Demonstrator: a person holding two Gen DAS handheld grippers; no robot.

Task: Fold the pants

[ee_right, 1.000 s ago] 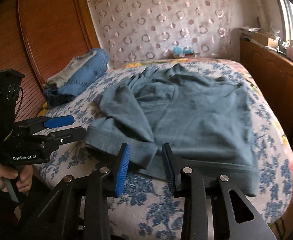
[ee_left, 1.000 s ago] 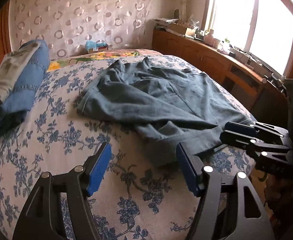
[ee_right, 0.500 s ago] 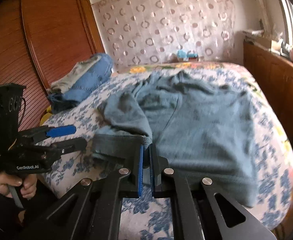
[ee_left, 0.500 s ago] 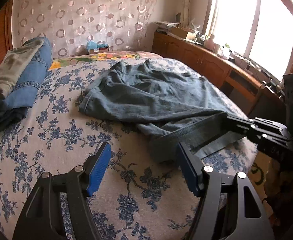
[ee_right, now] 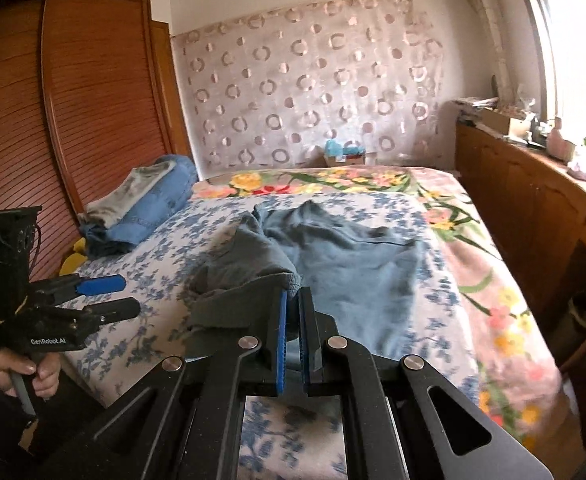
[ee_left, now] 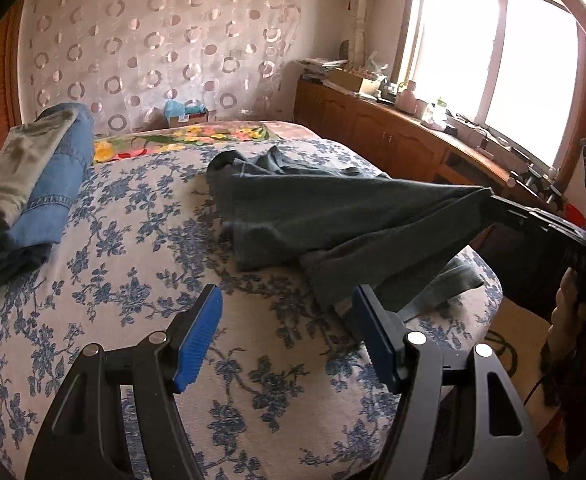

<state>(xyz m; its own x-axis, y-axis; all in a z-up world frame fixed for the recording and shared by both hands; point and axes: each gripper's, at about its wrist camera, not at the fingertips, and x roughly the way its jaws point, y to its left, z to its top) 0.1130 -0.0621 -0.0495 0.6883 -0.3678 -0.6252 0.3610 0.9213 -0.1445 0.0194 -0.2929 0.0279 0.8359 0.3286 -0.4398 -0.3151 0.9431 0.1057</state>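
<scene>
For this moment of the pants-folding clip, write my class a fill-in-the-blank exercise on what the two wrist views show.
1. The right hand-held gripper is shut on the hem of the grey-blue ____.
2. The left hand-held gripper is open and holds ____.
3. The folded clothes are stacked on the bed beside the wooden ____.
4. The sheet under the pants has a blue ____ print.

Missing words: pants; nothing; wardrobe; floral

one pair of pants [ee_left: 333, 216], one bed [ee_left: 141, 312], one stack of folded clothes [ee_left: 29, 188], two grippers, left gripper [ee_left: 285, 336] and right gripper [ee_right: 291, 340]
</scene>
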